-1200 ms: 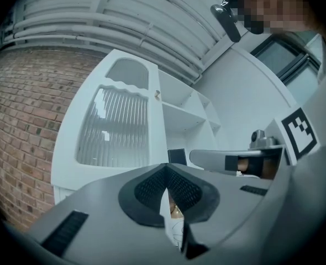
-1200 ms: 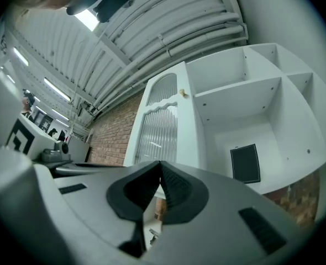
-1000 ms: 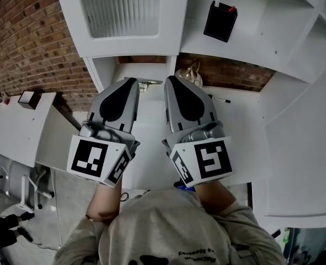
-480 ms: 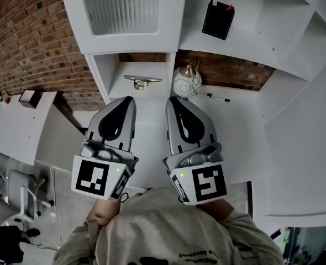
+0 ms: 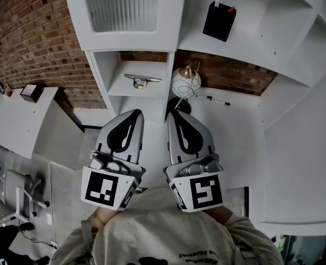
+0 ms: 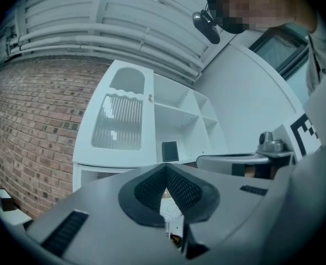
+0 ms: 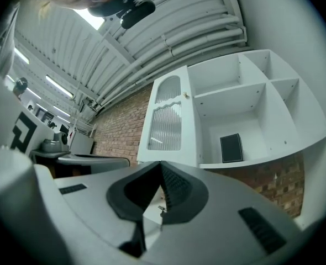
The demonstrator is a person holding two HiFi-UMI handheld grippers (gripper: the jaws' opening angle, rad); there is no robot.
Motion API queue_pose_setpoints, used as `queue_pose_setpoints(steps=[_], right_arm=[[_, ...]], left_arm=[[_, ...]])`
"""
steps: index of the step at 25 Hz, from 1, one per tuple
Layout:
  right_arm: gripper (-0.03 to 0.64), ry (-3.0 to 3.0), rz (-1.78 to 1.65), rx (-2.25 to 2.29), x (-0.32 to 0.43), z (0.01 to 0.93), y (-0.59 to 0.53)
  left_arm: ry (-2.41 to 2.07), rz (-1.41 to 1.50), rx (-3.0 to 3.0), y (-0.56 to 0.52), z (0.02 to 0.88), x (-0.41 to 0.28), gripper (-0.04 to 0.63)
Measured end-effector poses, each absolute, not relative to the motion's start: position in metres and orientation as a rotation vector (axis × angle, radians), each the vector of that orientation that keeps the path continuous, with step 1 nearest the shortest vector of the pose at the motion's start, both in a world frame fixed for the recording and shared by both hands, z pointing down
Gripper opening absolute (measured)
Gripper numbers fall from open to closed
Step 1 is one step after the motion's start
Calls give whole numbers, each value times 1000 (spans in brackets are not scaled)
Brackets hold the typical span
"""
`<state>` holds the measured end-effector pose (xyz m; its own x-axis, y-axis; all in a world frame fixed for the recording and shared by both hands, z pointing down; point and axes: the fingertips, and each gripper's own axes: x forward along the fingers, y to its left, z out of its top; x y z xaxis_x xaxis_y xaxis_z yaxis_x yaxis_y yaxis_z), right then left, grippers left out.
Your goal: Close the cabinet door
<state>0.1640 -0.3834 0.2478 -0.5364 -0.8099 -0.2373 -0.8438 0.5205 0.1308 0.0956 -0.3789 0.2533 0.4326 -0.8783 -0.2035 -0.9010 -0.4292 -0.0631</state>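
Note:
The white cabinet door (image 5: 125,9) with its ribbed glass pane lies flat over the left section of the wall cabinet; it also shows as the door (image 6: 119,120) and the door (image 7: 167,120) in the two gripper views. My left gripper (image 5: 136,114) and right gripper (image 5: 172,115) hang side by side well below it, close to the person's chest and pointing at the cabinet. Neither touches anything. Each has its jaws shut with nothing between them, as the left gripper (image 6: 166,168) and right gripper (image 7: 161,164) show in their own views.
A black box (image 5: 220,20) stands in the open shelf to the door's right. Under the door a small shelf holds a metal piece (image 5: 142,81); a round white ornament (image 5: 185,83) and a pen (image 5: 218,99) lie on the white desk (image 5: 235,131). Brick wall and a white table (image 5: 19,126) are at the left.
Both grippers have drawn back from the cabinet toward the person and sunk lower. The small shelf and the round ornament, partly covered before, now show fully.

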Motion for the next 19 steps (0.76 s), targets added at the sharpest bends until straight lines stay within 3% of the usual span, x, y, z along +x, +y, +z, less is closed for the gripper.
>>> queue_pose_setpoints(steps=[19], right_arm=[[18,2672,371,-1292,167,256,-387]], left_arm=[[1644,188,-2468,-383,265,111,6]])
